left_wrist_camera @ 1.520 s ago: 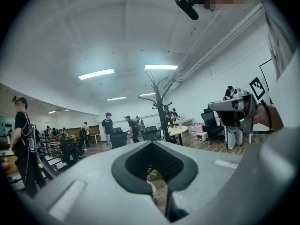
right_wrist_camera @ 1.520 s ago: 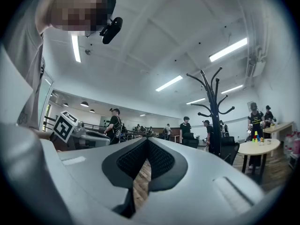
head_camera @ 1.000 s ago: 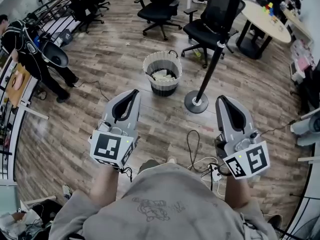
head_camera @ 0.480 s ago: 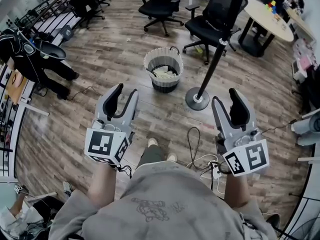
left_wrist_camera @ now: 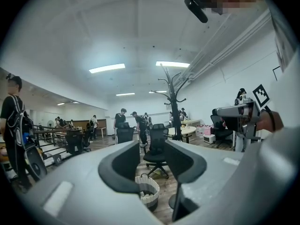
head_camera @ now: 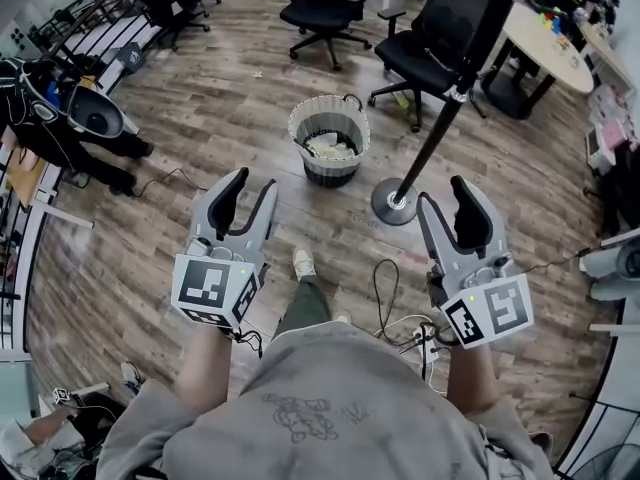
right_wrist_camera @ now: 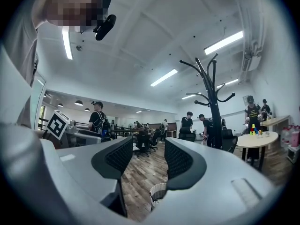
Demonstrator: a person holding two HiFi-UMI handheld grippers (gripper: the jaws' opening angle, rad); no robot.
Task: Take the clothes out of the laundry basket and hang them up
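A white woven laundry basket [head_camera: 328, 118] stands on the wood floor ahead, with pale clothes [head_camera: 328, 149] lying in it. It also shows low between the jaws in the left gripper view [left_wrist_camera: 149, 192] and the right gripper view [right_wrist_camera: 157, 192]. A black coat stand [head_camera: 440, 118] rises from a round base just right of the basket. My left gripper [head_camera: 250, 186] is held open and empty, short of the basket. My right gripper [head_camera: 445, 194] is level with it near the stand's base; its jaws have just been opening, with nothing between them.
Black office chairs [head_camera: 325, 13] stand behind the basket and a round table [head_camera: 545, 33] sits at the back right. Cables [head_camera: 385, 288] and a power strip lie on the floor by my feet. A person in black [head_camera: 50, 118] stands at the left.
Both grippers were shut a second ago and now stand open. Both hands have moved a little forward, and my foot has stepped forward between them.
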